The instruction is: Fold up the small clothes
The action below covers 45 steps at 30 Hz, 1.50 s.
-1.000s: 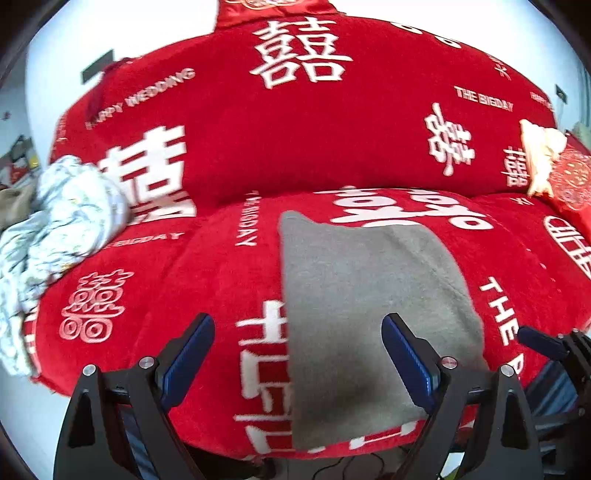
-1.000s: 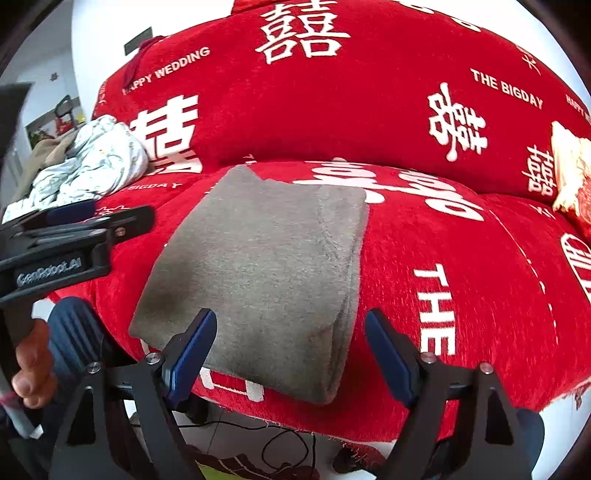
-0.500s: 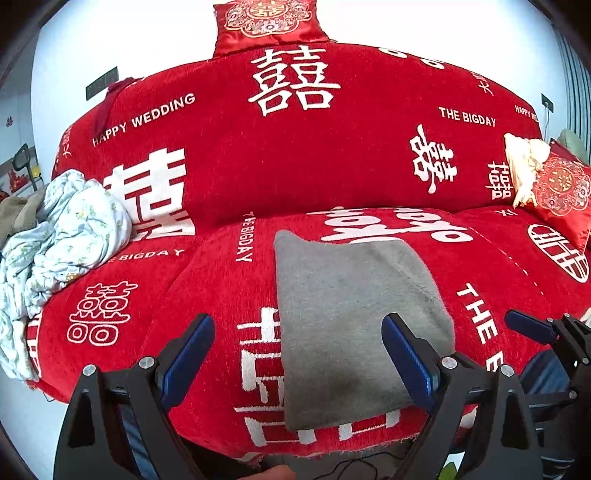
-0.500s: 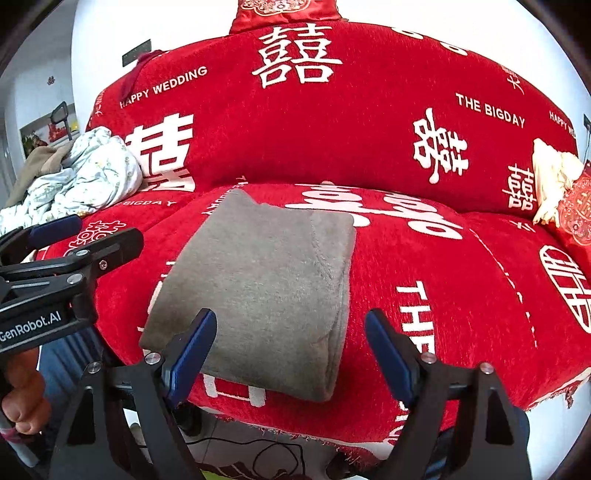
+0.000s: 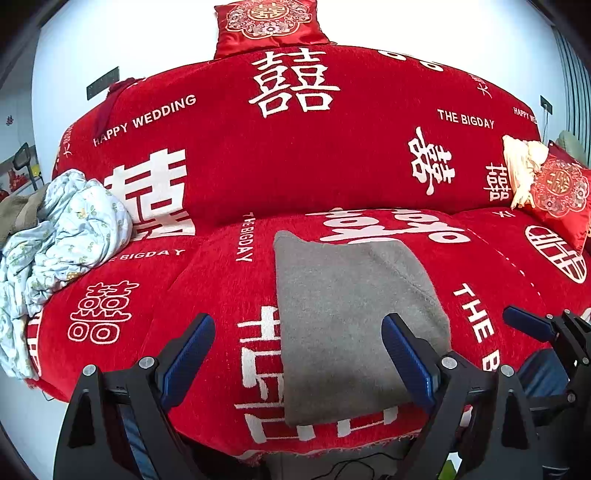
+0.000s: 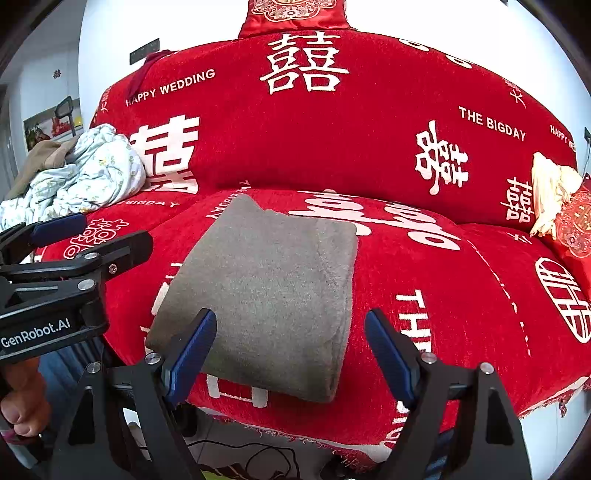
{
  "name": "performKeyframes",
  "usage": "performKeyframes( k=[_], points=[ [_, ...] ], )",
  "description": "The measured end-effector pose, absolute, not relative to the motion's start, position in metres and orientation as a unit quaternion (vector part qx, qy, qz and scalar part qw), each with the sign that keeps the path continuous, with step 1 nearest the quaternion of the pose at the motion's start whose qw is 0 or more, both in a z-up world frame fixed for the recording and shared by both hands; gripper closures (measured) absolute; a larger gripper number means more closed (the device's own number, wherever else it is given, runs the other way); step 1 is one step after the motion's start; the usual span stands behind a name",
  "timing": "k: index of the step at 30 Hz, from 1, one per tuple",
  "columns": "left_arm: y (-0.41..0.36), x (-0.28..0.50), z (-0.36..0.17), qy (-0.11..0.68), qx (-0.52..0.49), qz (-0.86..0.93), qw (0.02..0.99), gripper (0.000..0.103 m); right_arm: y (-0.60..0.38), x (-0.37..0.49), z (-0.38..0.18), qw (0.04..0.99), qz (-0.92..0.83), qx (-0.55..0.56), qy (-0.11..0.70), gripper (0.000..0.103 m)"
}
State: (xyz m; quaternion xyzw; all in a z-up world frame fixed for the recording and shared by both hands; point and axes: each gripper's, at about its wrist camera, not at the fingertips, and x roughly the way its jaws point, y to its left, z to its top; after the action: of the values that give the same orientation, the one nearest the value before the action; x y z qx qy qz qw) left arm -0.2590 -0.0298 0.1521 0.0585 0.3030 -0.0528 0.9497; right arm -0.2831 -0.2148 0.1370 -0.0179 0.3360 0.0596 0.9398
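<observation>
Folded grey fleece garment [image 5: 354,321] lying on red sofa seat [image 5: 207,295], near front edge. Left hand-held gripper [image 5: 299,354] and right hand-held gripper [image 6: 291,350] hovering wide, holding nothing. Fold looking finished; advice: fetching next piece from crumpled pale floral heap [image 6: 92,173] at sofa's left end.

Your right finger pad [image 5: 406,363] covers part of the folded grey cloth [image 5: 347,317], so you cannot see that stretch of its edge. The red cushion [image 6: 295,14] on the sofa back is cut off by the top edge in the right wrist view. The small objects [image 6: 55,125] by the far left wall are too small to identify
</observation>
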Motion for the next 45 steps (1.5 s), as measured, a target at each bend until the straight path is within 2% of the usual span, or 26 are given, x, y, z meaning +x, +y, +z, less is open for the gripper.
performKeyframes(
  k=[26, 45],
  points=[
    [-0.027, -0.263, 0.15, 0.297, 0.065, -0.035, 0.952, 0.01, -0.207, -0.285, 0.132, 0.937, 0.045, -0.029, 0.344, 0.018],
    [-0.032, -0.234, 0.122, 0.336, 0.081, -0.026, 0.938, 0.01, -0.215, -0.25, 0.115, 0.928, 0.054, -0.014, 0.369, 0.018]
  ],
)
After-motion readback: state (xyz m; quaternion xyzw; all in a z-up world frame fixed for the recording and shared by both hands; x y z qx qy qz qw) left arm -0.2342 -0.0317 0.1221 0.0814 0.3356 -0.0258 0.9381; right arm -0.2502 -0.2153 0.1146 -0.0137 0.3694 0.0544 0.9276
